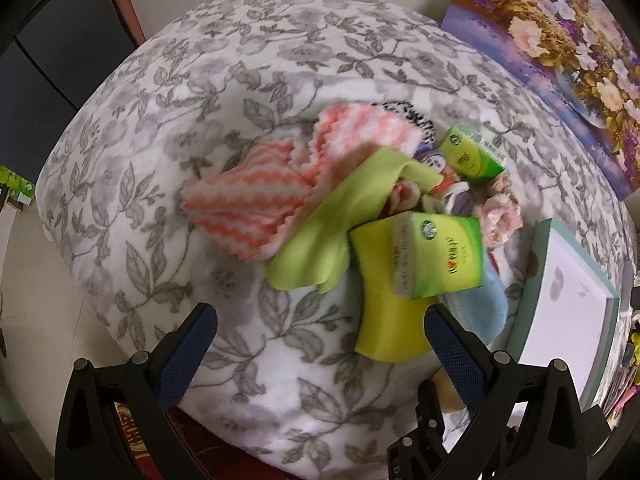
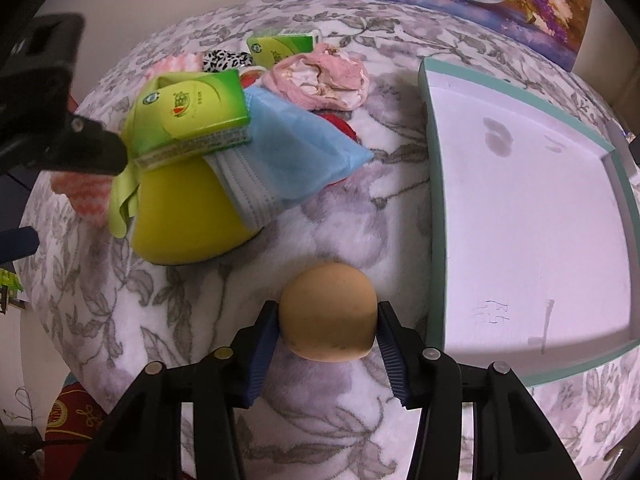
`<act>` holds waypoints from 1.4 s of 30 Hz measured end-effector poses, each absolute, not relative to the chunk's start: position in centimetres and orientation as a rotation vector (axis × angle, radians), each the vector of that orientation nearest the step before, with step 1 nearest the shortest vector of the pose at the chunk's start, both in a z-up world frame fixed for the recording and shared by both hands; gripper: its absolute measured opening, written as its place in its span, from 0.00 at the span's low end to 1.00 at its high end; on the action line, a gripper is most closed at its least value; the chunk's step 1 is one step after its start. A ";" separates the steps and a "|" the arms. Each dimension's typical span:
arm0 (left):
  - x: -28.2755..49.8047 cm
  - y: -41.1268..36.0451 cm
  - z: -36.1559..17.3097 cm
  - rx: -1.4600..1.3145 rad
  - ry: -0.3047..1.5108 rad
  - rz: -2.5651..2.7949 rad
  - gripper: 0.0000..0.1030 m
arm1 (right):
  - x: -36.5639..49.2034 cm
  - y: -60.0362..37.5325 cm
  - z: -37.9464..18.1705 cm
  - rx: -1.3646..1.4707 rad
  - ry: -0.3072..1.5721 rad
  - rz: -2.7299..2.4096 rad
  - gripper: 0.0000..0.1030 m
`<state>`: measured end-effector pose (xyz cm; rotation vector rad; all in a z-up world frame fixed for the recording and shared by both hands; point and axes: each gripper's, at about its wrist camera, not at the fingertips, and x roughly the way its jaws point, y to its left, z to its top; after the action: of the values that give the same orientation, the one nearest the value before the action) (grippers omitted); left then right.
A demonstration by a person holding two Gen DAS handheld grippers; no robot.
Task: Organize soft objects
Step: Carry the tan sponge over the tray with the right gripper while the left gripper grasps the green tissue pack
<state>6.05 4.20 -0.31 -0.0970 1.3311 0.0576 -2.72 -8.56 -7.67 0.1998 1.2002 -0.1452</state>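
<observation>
Here, right gripper (image 2: 328,322): clamped on the tan rounded foam sponge (image 2: 328,312).
Left gripper (image 1: 320,344): jaws apart, empty, above the grey floral fleece blanket (image 1: 160,160).

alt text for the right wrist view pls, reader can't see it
The right hand-held gripper has its blue pads against the sides of a tan sponge on a floral blanket. To its right sits a shallow, empty white tray with a teal rim. Behind lies a pile: green tissue packs, a yellow sponge, a blue face mask, pink cloths.
</observation>
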 end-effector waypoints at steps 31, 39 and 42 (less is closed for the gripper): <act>8.1 -3.1 -1.4 0.043 1.265 -0.009 0.87 | -2.9 -17.6 -4.0 0.296 1.071 -0.328 0.50; 8.4 -2.8 -1.5 0.042 1.267 -0.010 0.65 | -2.9 -18.2 -4.1 0.311 1.073 -0.338 0.50; 8.4 -2.5 -1.4 0.025 1.267 -0.016 0.65 | -3.0 -18.2 -4.1 0.309 1.073 -0.342 0.50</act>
<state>8.43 -2.54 -1.40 0.0246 1.2672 -0.0158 -2.96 -18.17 -4.11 0.3089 1.0730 -0.3419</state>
